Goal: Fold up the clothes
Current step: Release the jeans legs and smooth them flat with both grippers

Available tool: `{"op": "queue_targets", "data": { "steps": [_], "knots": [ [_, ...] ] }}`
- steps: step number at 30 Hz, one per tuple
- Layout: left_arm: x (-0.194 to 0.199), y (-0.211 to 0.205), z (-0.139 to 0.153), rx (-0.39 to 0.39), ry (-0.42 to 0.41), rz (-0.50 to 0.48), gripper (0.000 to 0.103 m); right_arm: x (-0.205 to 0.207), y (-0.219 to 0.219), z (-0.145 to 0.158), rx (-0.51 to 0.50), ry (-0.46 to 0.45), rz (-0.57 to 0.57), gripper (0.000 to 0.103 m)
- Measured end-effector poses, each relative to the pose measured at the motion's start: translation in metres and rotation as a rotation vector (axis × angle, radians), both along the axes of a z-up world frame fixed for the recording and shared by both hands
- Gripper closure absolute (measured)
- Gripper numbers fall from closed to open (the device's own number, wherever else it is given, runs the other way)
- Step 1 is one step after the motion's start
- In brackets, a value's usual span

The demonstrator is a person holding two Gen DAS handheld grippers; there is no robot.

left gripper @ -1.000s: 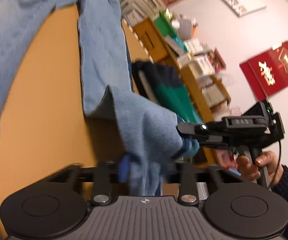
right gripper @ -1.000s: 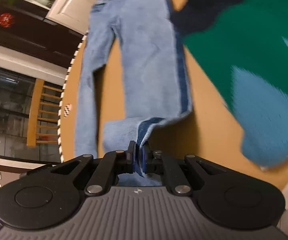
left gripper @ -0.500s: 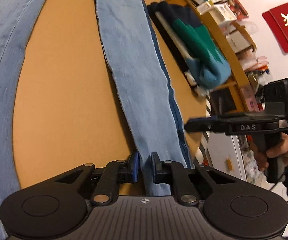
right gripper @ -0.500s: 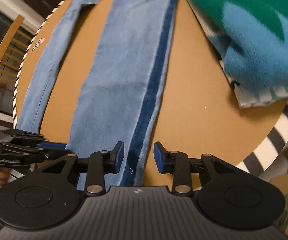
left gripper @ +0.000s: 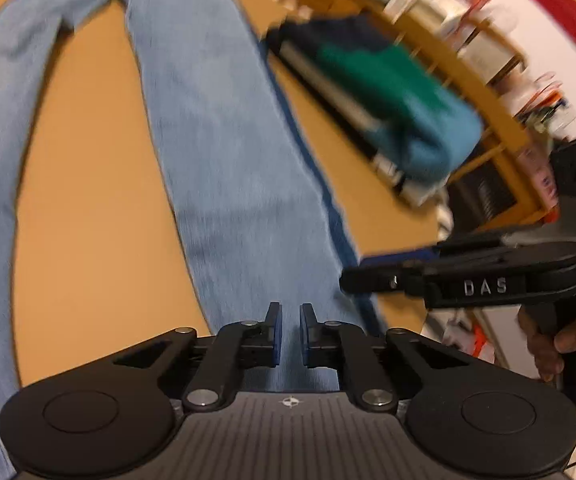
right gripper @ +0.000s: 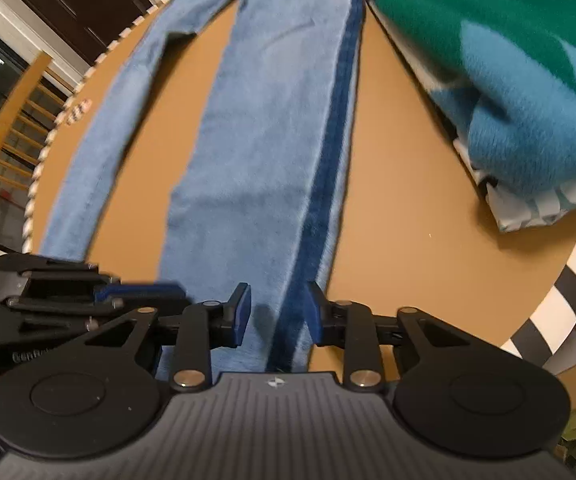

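From the left wrist, the left gripper (left gripper: 289, 322) hangs over a leg of the jeans (left gripper: 224, 152) spread flat on the table (left gripper: 88, 248), its jaws nearly together and gripping nothing. From the right wrist, the right gripper (right gripper: 278, 312) straddles the same leg's hem, jaws closing but not pressing the cloth, with folded sweaters (right gripper: 520, 92) stacked beside.
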State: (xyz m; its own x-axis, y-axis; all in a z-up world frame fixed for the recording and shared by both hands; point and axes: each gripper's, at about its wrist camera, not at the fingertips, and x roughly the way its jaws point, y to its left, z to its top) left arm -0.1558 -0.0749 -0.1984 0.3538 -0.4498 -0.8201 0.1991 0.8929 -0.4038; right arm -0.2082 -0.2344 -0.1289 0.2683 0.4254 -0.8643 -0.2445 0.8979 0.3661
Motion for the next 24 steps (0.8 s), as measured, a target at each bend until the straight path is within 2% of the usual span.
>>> {"op": "queue_targets", "data": {
  "steps": [3,6,8,13,18,21,22,24],
  "knots": [
    [-0.003,0.003,-0.004,0.013,0.036,0.019,0.1,-0.001,0.0,-0.002,-0.016,0.006,-0.008,0.079],
    [0.0,0.014,-0.007,-0.039,0.115,0.093,0.1,-0.006,-0.001,-0.002,-0.028,-0.01,-0.01,0.08],
    [0.001,0.014,-0.008,-0.047,0.136,0.111,0.1,-0.008,0.004,-0.001,-0.054,-0.026,0.005,0.08],
    [-0.003,-0.003,-0.002,0.046,0.104,0.09,0.1,-0.009,0.01,0.0,-0.072,-0.038,0.018,0.075],
    [-0.002,-0.014,0.007,0.116,0.122,0.066,0.098,-0.004,0.009,0.001,-0.057,0.0,-0.017,0.075],
    [0.002,-0.016,0.016,0.148,0.049,0.039,0.098,-0.002,0.004,0.007,-0.011,0.003,-0.059,0.074],
    [0.004,-0.015,0.017,0.16,0.043,0.037,0.094,-0.001,0.002,0.008,-0.006,-0.005,-0.082,0.072],
    [0.008,-0.007,0.016,0.157,0.062,0.063,0.092,0.0,-0.001,0.007,-0.032,-0.008,-0.129,0.065]
  ]
}}
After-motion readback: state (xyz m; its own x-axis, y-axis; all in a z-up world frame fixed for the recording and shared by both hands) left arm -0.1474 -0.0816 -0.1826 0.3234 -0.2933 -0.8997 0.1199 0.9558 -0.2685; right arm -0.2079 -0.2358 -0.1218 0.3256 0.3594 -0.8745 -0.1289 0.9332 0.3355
